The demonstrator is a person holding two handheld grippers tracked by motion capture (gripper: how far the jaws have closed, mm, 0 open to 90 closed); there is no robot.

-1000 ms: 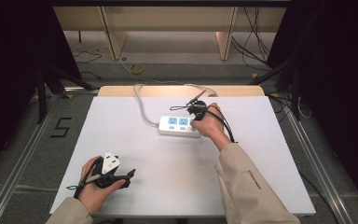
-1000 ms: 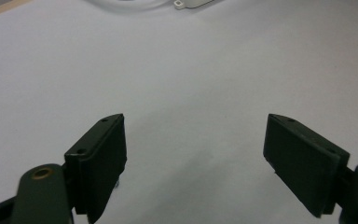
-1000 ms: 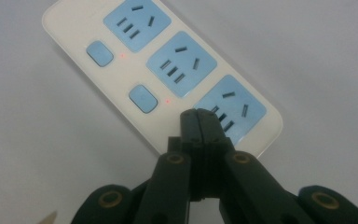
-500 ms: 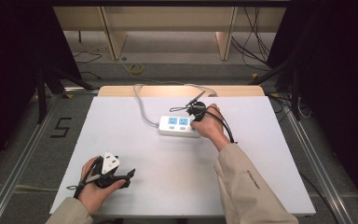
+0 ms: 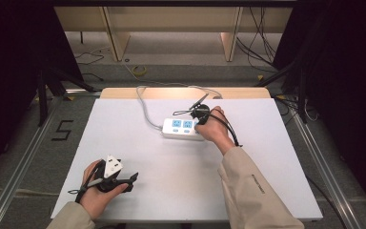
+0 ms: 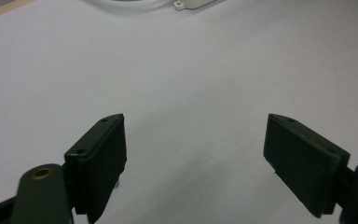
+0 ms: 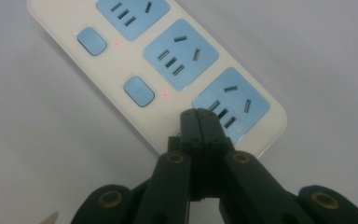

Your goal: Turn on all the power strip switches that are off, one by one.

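The right gripper (image 7: pixel 199 116) has its jaws pressed together with nothing between them, the tips down on the end of a white power strip (image 7: pixel 121 70), where a switch would sit beside the last blue socket (image 7: pixel 228 106). Two other blue sockets run along the strip, each with a blue push button (image 7: pixel 139 91) next to it and a small red light (image 7: pixel 165 94) glowing beside that button. No brand name or lettering can be read on the strip.

In the high view the power strip (image 5: pixel 181 129) lies near the middle of the white table (image 5: pixel 171 181), its long axis running across the table from left to right, with its grey cord (image 5: pixel 145 107) leaving the left end and curving toward the far edge. The right gripper (image 5: pixel 199 114) is at the strip's right end.

The left gripper (image 6: pixel 193 158) has its jaws spread wide over bare table, well apart from the strip, near the front left corner (image 5: pixel 109 179). A black "5" (image 5: pixel 63 130) is marked on the floor to the left of the table.
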